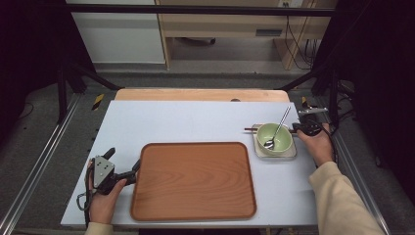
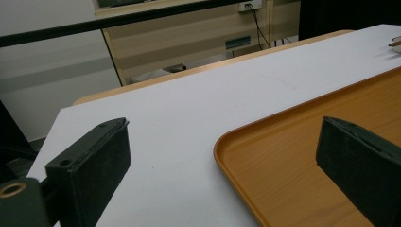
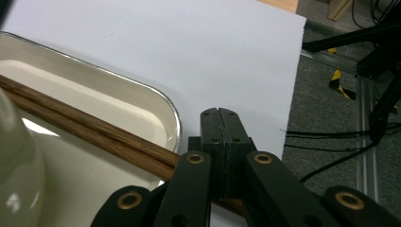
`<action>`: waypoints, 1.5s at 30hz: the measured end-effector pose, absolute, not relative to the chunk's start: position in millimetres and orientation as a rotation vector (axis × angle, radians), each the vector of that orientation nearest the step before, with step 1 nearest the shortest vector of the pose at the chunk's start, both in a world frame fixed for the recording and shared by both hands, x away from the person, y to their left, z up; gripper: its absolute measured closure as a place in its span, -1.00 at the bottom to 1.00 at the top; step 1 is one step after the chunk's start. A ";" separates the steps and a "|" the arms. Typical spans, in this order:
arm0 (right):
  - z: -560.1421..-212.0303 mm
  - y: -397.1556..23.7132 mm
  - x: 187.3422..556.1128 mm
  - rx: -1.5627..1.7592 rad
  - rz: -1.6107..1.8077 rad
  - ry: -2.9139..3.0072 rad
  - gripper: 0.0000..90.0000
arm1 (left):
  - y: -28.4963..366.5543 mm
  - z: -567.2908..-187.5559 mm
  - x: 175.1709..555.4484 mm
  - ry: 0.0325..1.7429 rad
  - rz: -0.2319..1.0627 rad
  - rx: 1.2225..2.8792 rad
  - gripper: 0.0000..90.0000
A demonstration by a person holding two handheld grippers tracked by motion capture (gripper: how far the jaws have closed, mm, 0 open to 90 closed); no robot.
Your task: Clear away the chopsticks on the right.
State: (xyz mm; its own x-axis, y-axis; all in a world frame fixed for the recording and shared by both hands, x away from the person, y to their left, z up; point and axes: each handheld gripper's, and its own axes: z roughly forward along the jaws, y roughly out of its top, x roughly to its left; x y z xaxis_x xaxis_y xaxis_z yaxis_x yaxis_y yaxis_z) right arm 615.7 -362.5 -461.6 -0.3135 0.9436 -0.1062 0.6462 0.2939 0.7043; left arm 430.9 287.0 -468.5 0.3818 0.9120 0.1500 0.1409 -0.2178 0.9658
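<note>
A: Where's the right hand-held gripper [image 3: 222, 142] sitting rn?

B: At the far right of the surface [image 1: 195, 120], beside the small cream dish [image 1: 293, 152]. Its jaws are pressing together, w/ the chopsticks [image 3: 90, 130] passing under them; can't tell if they're actually gripping those.

A: And the left hand-held gripper [image 1: 128, 172]?

B: Jaws are standing apart, straddling the wooden tray [image 1: 193, 180] rim at its left edge, prob. to steady or shift it.

A: The green bowl [image 1: 274, 138]?

B: It's resting in the dish, w/ the spoon [image 1: 277, 128] leaning in it.

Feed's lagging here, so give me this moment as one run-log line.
left gripper: open, astride wooden tray rim | right gripper: shut, beside chopsticks on small white tray | green bowl: holds spoon
</note>
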 end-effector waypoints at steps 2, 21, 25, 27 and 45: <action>-460.8 -361.6 614.7 1.396 0.756 2.070 1.00 | 287.3 -468.6 431.1 0.952 0.962 1.636 -0.92; -455.3 -360.7 609.1 1.368 0.742 2.114 1.00 | 286.1 -468.0 430.9 0.943 0.970 1.641 -0.92; -455.6 -361.1 608.7 1.367 0.736 2.122 1.00 | 286.2 -468.0 431.1 0.943 0.970 1.642 -0.92; -454.5 -360.8 606.9 1.358 0.737 2.137 1.00 | 286.2 -467.9 431.0 0.943 0.971 1.642 -0.92; -447.0 -353.8 598.6 1.320 0.748 2.165 1.00 | 284.8 -467.5 430.8 0.935 0.977 1.650 -0.92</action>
State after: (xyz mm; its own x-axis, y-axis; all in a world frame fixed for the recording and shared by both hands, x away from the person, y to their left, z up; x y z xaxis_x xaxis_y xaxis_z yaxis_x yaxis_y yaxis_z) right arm 598.6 -353.8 -447.0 -0.4100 0.9033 -0.1263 0.6329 0.3814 0.6738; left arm 430.8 284.8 -467.5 0.3839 0.9072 0.1720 0.1329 -0.2386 0.9620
